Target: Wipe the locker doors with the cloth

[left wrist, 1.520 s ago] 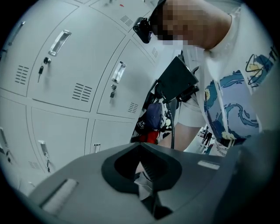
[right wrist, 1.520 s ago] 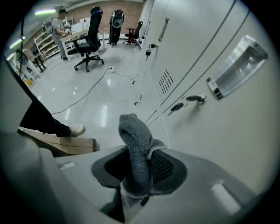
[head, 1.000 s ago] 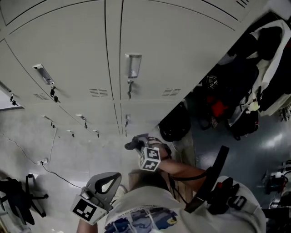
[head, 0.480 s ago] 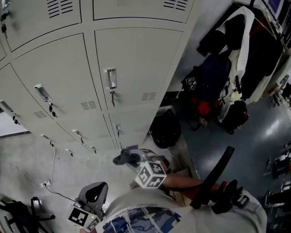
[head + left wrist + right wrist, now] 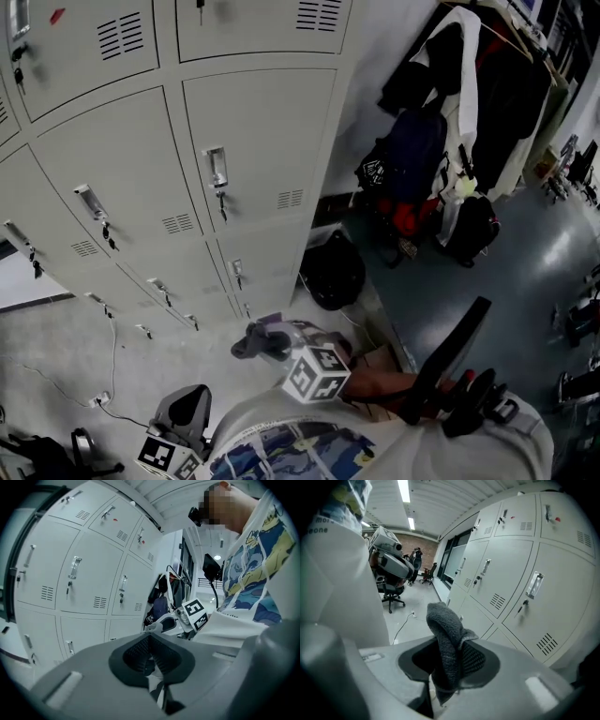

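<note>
**Cloth gripped, not yet on the lockers**

The right gripper (image 5: 449, 665) is clamped on the dark grey cloth (image 5: 446, 634), low in front of the locker doors (image 5: 258, 141) and well apart from them; the left gripper (image 5: 149, 656) is closed on nothing, also away from the doors. In my judgement, the cloth's free fold should meet a door flat, avoiding the handle (image 5: 216, 169).
</note>
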`<action>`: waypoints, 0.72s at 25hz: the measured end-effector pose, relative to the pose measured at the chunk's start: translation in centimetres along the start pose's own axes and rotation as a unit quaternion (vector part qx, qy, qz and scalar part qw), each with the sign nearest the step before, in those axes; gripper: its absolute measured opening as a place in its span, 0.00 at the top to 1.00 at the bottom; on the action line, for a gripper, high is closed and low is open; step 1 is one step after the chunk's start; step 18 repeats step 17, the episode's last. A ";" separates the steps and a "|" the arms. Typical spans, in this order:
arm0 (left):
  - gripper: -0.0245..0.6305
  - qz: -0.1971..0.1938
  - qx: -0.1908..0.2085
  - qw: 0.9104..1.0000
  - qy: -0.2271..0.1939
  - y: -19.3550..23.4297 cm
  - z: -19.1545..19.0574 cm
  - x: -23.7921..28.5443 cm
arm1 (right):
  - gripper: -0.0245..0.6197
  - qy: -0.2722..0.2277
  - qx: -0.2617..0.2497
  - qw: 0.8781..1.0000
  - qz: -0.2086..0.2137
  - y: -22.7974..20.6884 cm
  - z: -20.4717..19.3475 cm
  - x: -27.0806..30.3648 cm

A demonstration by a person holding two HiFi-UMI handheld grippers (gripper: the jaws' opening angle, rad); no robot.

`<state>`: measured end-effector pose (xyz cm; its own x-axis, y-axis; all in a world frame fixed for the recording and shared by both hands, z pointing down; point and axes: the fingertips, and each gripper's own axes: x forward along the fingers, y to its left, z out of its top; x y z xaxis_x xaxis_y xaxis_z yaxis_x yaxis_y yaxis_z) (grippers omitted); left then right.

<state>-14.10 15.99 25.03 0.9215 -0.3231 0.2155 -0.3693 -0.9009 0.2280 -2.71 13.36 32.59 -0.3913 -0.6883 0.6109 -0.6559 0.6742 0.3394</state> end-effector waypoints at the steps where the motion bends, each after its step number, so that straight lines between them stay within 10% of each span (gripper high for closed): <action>1: 0.96 0.002 0.004 1.000 0.000 0.2 -0.1 -0.5 | 0.79 -0.002 0.000 1.000 -0.004 0.2 0.3 -0.1; 18: 0.96 -0.050 0.037 0.998 0.005 -2.9 -1.2 -9.9 | 0.79 0.011 0.038 0.997 -0.063 8.8 4.4 -4.7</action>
